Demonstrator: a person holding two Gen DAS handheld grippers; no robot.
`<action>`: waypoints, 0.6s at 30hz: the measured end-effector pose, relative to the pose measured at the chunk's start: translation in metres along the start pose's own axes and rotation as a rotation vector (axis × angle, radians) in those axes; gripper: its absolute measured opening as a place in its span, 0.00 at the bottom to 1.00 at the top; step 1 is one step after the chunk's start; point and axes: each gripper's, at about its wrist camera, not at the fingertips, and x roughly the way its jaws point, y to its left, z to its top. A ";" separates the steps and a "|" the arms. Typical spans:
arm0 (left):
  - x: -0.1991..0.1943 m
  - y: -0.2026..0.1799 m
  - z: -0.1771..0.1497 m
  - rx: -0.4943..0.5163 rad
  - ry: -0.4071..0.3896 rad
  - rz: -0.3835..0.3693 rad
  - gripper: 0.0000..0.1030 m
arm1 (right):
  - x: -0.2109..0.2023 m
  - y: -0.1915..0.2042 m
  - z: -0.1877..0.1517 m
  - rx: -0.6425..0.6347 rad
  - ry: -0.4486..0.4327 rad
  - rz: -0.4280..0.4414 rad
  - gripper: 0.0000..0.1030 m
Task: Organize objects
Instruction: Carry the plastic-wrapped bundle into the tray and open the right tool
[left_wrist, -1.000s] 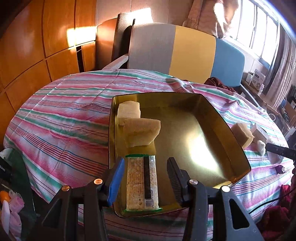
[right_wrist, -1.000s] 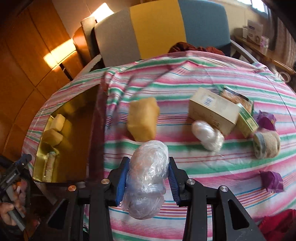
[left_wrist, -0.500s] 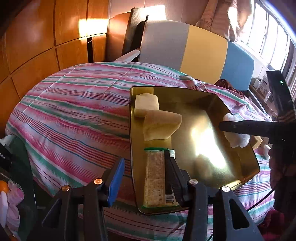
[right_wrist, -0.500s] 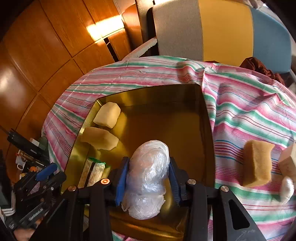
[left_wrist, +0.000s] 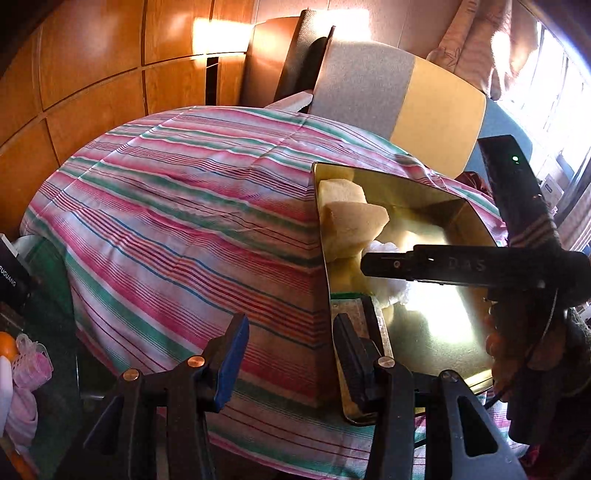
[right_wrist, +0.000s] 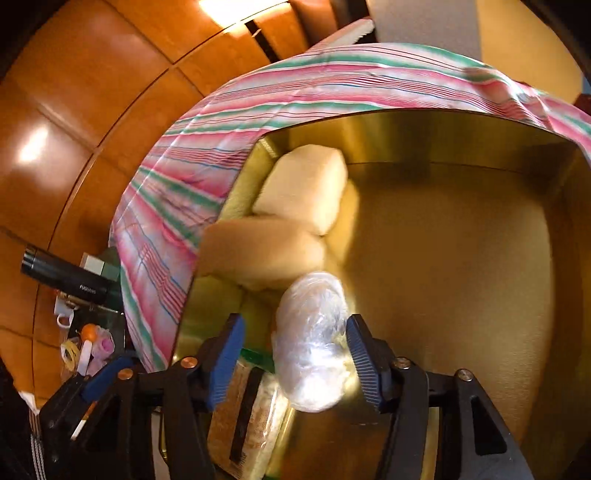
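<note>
A gold tin tray (left_wrist: 436, 339) sits on the striped tablecloth (left_wrist: 192, 221). It holds two pale sponges (left_wrist: 351, 225) and a cracker packet (left_wrist: 354, 314). My left gripper (left_wrist: 291, 354) is open and empty, over the tray's left edge near the table's front. My right gripper (right_wrist: 291, 354) is open inside the tray (right_wrist: 461, 258). The clear plastic-wrapped bundle (right_wrist: 314, 339) lies between its fingers, touching the right one, beside the cracker packet (right_wrist: 251, 413) and the sponges (right_wrist: 291, 221). The right gripper also shows in the left wrist view (left_wrist: 380, 264), over the bundle (left_wrist: 388, 291).
A grey, yellow and blue chair (left_wrist: 399, 107) stands behind the table. Wood panel walls (left_wrist: 92, 66) lie to the left. A side shelf with a black flashlight (right_wrist: 66, 278) and small items (right_wrist: 88, 343) is at lower left.
My right gripper moved lower into the tray and opened, letting go of the plastic bundle next to the sponges. My left gripper shifted left off the cracker packet and stayed open.
</note>
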 end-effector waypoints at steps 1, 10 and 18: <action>0.000 0.000 0.000 0.000 -0.001 0.000 0.46 | -0.001 0.000 -0.001 -0.001 -0.004 0.004 0.59; -0.008 -0.007 0.001 0.014 -0.026 -0.005 0.46 | -0.039 0.002 -0.014 -0.038 -0.080 -0.057 0.93; -0.009 -0.025 -0.002 0.048 -0.014 -0.026 0.46 | -0.084 -0.006 -0.041 -0.033 -0.170 -0.127 1.00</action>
